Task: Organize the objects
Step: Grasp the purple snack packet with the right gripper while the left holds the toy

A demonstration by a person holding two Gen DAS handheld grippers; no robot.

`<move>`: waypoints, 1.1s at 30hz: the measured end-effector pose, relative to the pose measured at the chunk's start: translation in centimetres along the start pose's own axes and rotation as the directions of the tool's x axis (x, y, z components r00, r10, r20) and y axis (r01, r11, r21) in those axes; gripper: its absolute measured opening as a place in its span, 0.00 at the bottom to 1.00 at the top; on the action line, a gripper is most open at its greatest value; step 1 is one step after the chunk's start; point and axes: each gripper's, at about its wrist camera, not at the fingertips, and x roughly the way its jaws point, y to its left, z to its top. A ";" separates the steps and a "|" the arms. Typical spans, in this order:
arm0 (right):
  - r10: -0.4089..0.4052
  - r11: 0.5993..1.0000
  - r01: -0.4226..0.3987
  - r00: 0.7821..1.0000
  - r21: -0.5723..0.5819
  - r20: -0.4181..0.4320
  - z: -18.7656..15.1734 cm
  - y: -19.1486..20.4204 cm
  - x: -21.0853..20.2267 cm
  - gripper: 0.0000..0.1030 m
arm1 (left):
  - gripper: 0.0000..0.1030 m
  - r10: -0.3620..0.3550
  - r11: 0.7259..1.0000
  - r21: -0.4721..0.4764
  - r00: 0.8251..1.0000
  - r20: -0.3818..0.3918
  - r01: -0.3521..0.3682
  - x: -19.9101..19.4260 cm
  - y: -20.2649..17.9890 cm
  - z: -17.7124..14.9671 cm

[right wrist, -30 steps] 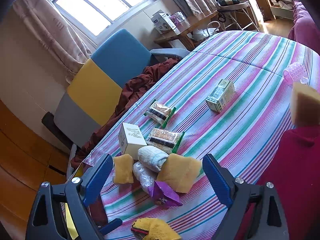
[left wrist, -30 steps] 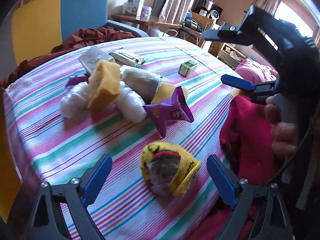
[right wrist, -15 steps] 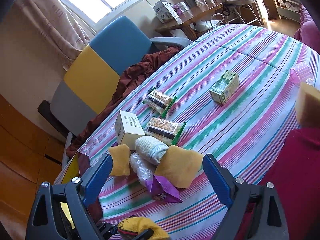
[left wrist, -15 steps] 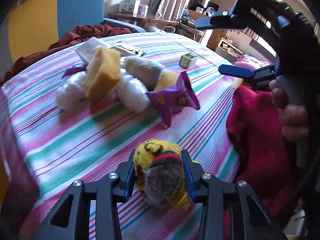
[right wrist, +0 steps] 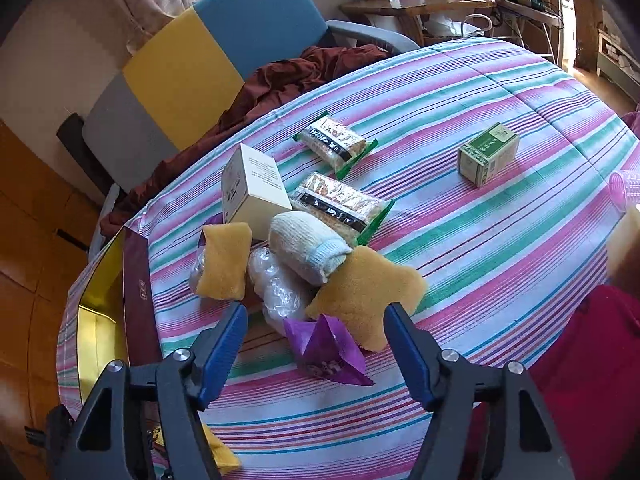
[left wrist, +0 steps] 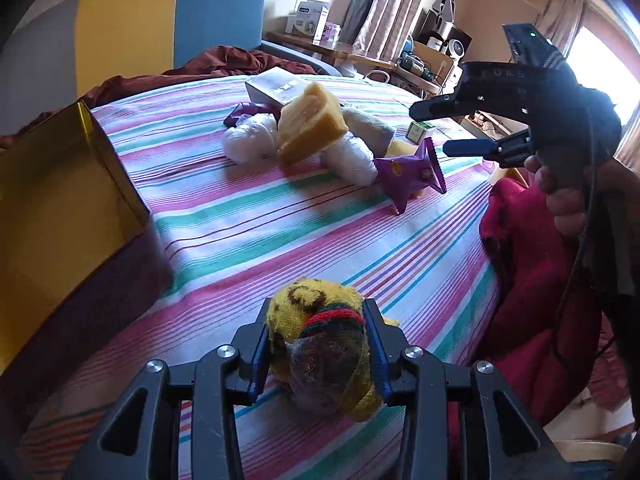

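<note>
My left gripper (left wrist: 318,344) is shut on a yellow knitted sock bundle (left wrist: 320,340) with a red and green band, held just above the striped tablecloth (left wrist: 240,216). A gold-lined open box (left wrist: 60,200) stands to its left, and shows at the left in the right wrist view (right wrist: 100,320). My right gripper (right wrist: 316,344) is open and empty, hovering over a purple snack packet (right wrist: 326,350) at the near edge of a pile: two yellow sponges (right wrist: 224,260), a white rolled sock (right wrist: 306,250) and clear wrapped bundles (right wrist: 280,292).
A white carton (right wrist: 252,190), two green-edged snack packs (right wrist: 336,142) and a green box (right wrist: 488,154) lie farther back. A pink roller (right wrist: 624,188) sits at the right edge. A blue and yellow chair (right wrist: 224,48) with dark red cloth stands behind the table.
My left gripper has closed on the yellow sock bundle, lifted it and swung left, bringing the gold box into view. My right gripper has narrowed and moved down toward the pile.
</note>
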 end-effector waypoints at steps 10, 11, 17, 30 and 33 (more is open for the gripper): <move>0.236 0.960 -0.263 0.944 -0.098 -0.230 -2.1 3.8 2.3 0.69 | 0.40 0.002 1.000 -0.029 1.000 0.028 -0.001 -2.5 1.4 -1.3; 0.243 0.956 -0.274 0.939 -0.104 -0.243 -2.5 4.2 2.4 0.69 | 0.40 0.002 0.999 -0.034 1.000 0.031 -0.001 -2.7 1.5 -1.4; 0.169 0.969 -0.208 0.952 -0.134 -0.257 -3.4 5.4 2.8 0.69 | 0.40 0.005 0.999 -0.053 0.998 0.055 -0.003 -4.0 2.2 -1.9; 0.033 0.985 -0.093 0.928 -0.145 -0.371 -6.3 7.9 3.9 0.69 | 0.40 0.022 0.997 -0.078 0.992 0.128 -0.012 -7.6 3.0 -2.5; 0.099 0.986 -0.142 0.922 -0.089 -0.374 -7.0 7.7 2.8 0.69 | 0.40 0.023 0.996 -0.093 0.989 0.147 -0.009 -8.2 3.3 -2.6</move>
